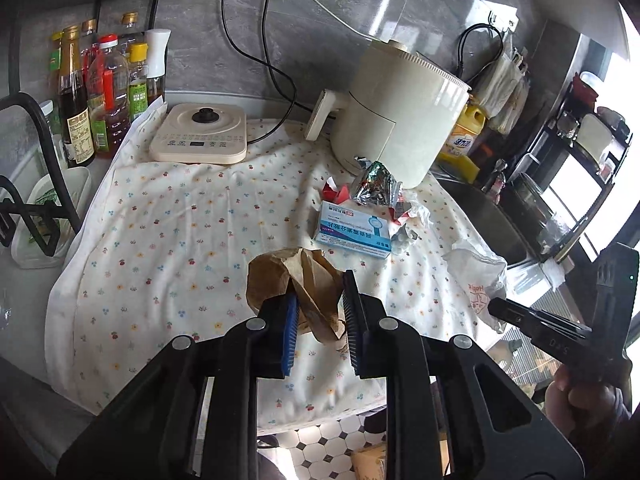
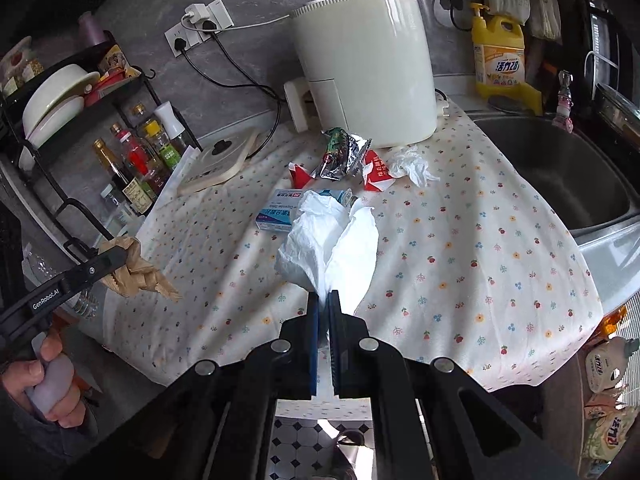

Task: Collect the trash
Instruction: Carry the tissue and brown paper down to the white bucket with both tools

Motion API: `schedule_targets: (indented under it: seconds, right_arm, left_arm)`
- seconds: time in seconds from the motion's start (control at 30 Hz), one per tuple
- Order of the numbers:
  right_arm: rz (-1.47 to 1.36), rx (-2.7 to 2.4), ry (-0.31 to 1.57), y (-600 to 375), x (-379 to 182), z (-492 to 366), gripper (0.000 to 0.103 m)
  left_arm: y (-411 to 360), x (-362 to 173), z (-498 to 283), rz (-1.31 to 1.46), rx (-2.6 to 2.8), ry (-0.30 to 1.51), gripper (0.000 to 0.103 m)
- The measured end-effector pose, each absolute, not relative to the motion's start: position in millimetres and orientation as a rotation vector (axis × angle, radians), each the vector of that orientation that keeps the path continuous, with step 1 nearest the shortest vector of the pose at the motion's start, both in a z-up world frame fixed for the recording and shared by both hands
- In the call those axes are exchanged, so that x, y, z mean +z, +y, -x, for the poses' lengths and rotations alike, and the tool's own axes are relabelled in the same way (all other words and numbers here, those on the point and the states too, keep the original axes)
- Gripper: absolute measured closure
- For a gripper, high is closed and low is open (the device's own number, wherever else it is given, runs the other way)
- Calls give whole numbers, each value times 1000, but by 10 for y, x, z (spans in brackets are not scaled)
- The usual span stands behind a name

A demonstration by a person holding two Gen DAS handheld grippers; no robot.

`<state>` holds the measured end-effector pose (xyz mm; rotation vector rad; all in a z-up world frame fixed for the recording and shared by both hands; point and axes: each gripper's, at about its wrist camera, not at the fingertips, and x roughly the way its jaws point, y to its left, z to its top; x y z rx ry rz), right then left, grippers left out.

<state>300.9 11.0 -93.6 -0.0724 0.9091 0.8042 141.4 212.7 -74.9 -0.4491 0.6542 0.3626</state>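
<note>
Left hand-held gripper (image 1: 320, 312) clamped on crumpled brown paper bag (image 1: 296, 284), raised over floral cloth on tabletop (image 1: 160, 240). Right hand-held gripper (image 2: 324, 312) pinched shut on white plastic bag (image 2: 332, 240), pointing downward. Beyond: blue medicine box (image 1: 354, 230), foil wrapper (image 1: 372, 186), red wrappers (image 2: 376, 172), crumpled tissue (image 2: 412, 166), all before cream appliance (image 1: 400, 116). Sink (image 2: 560, 176) to right.

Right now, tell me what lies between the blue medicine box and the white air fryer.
The crumpled foil wrapper and red wrapper scraps, seen in both wrist views.
</note>
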Motion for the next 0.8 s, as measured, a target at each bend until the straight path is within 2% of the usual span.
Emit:
schedule_targets:
  seconds: [0.8]
  right_arm:
    - [19, 653, 1021, -1890, -1376, -2310, 97]
  left_arm:
    - [409, -846, -978, 389, 278, 713, 88]
